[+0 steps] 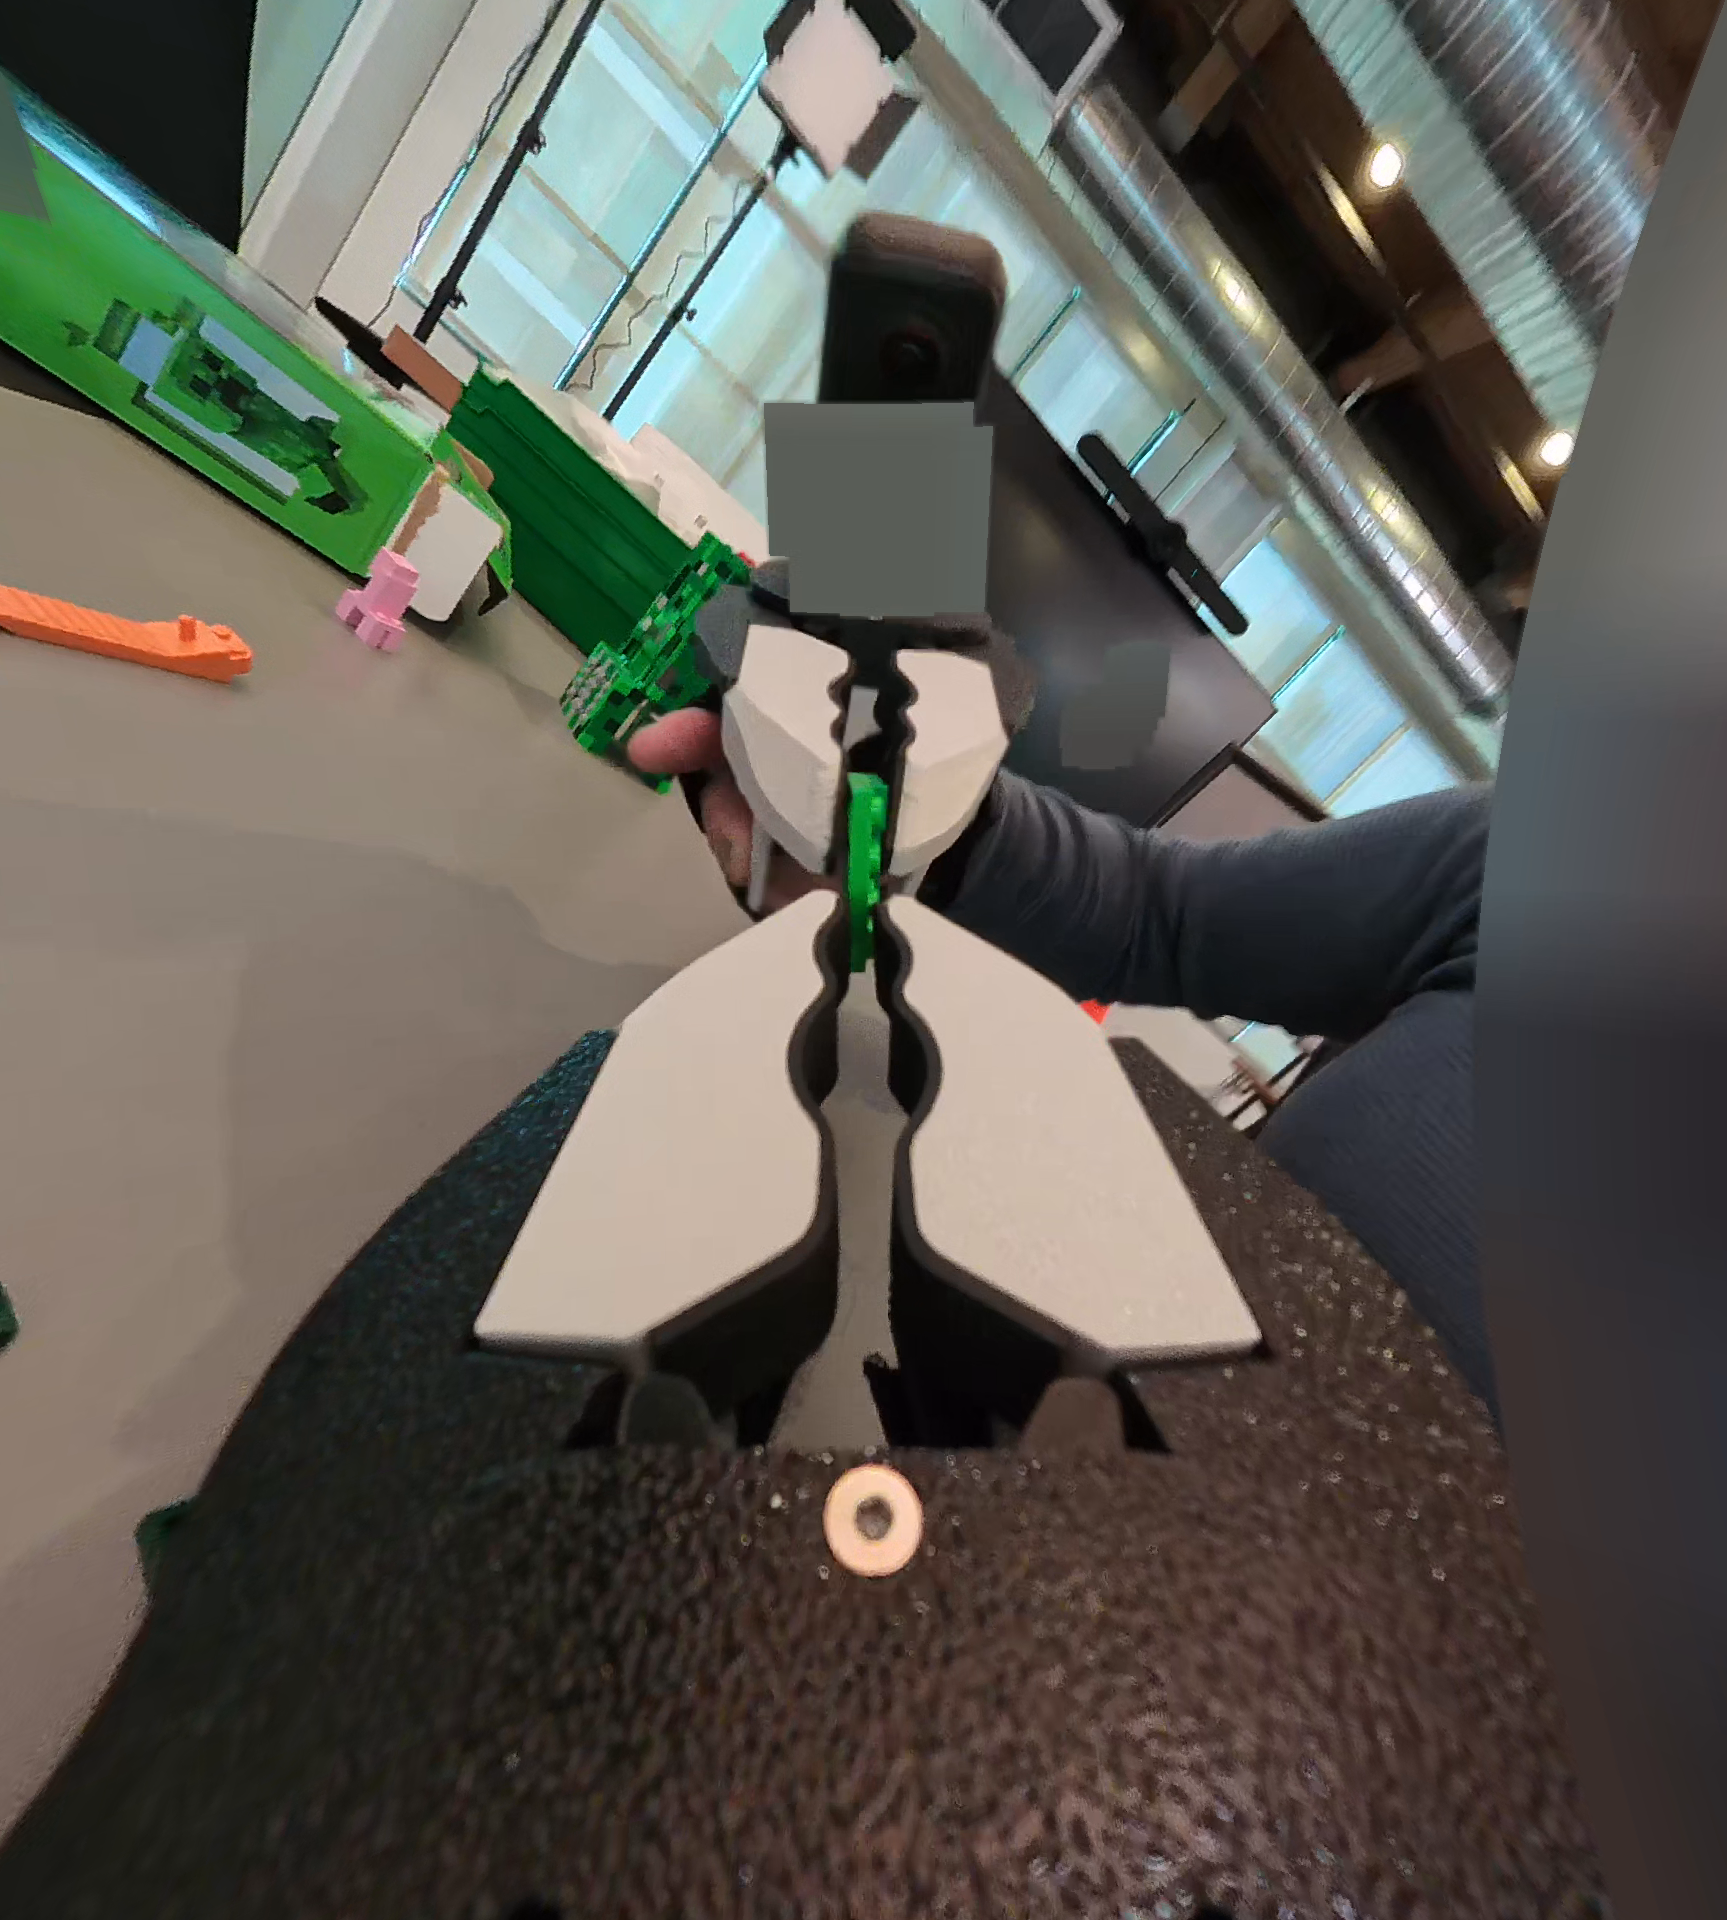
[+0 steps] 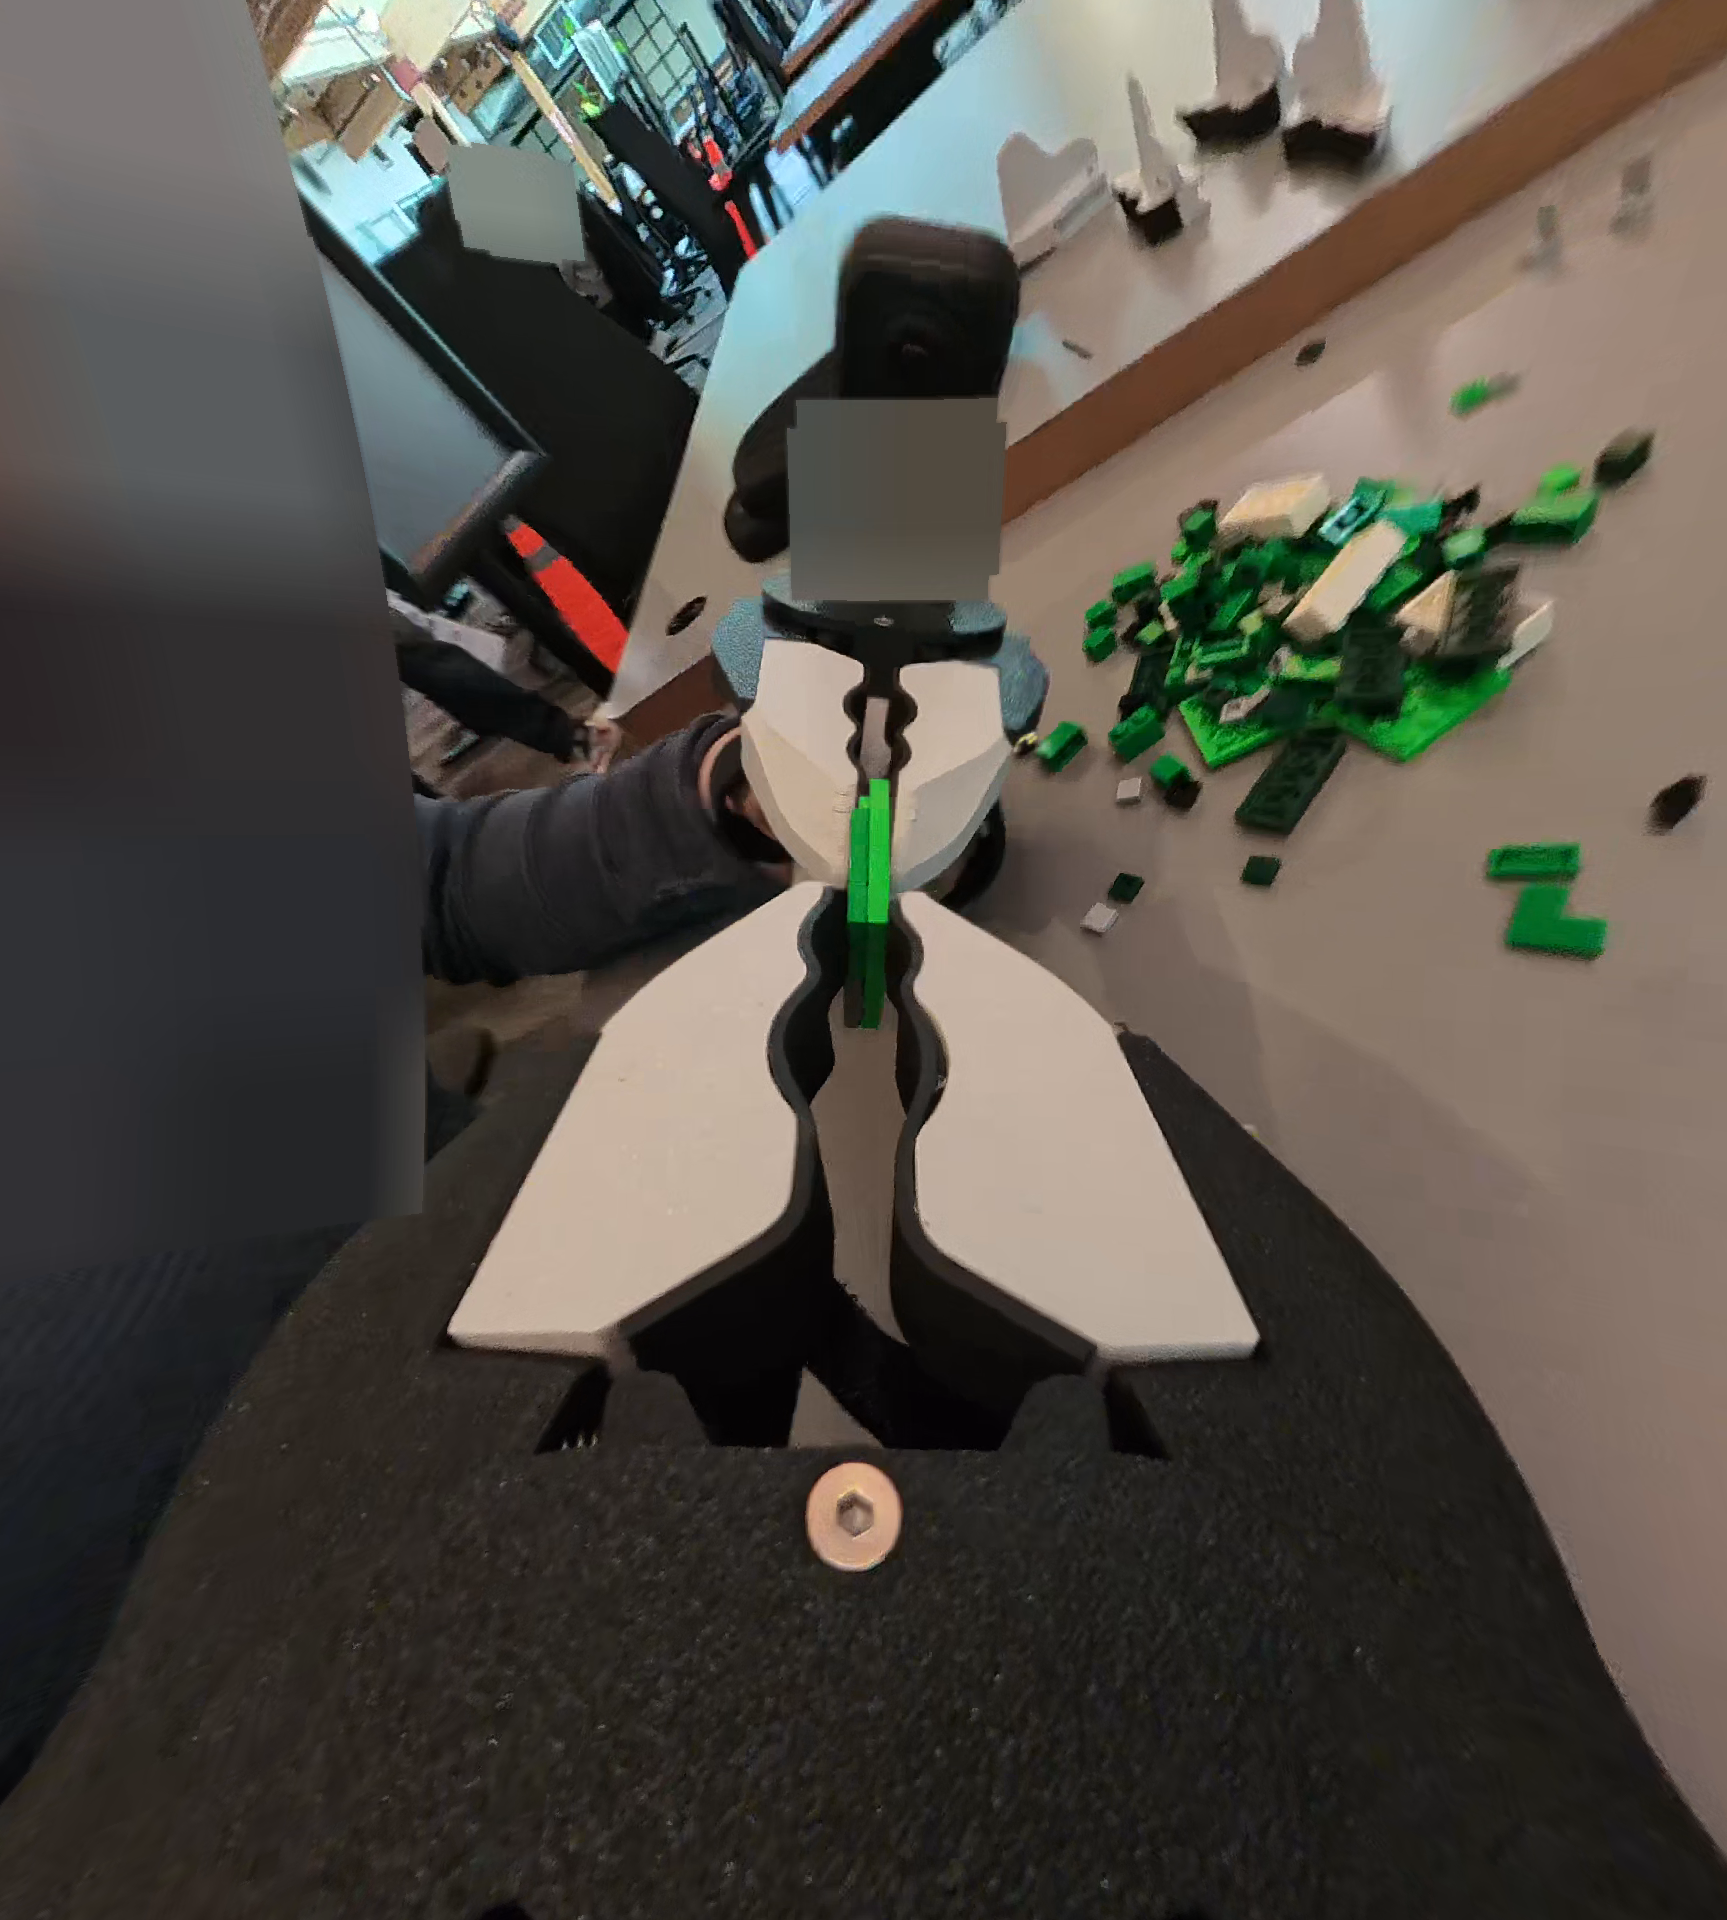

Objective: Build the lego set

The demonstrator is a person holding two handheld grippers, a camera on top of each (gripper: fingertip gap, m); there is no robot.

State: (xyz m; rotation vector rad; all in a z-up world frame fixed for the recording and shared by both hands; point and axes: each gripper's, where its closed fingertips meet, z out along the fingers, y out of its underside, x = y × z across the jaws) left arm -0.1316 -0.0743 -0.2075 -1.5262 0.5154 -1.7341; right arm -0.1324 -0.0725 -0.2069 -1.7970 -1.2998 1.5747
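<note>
A small stack of green Lego plates (image 1: 864, 868) is held edge-on in the air between my two grippers, which face each other tip to tip. My left gripper (image 1: 857, 920) is shut on the near end of the stack. My right gripper (image 1: 867, 821) is shut on its far end, with a hand and dark sleeve behind it. In the right wrist view the same green plates (image 2: 869, 904) sit between my right gripper (image 2: 861, 935) and the facing left gripper (image 2: 877, 816). The plates' faces are hidden by the fingers.
A green set box (image 1: 246, 416), an orange brick separator (image 1: 100, 629), a pink figure (image 1: 379, 603) and a green pixel-patterned part (image 1: 646, 665) lie on the grey table. A pile of green and white bricks (image 2: 1337, 623) and loose green plates (image 2: 1555, 914) lie to the right. My two grippers' fingertips are within a few centimetres of each other. Both grippers' tips are roughly 35 centimetres from the pink figure (image 1: 379, 603).
</note>
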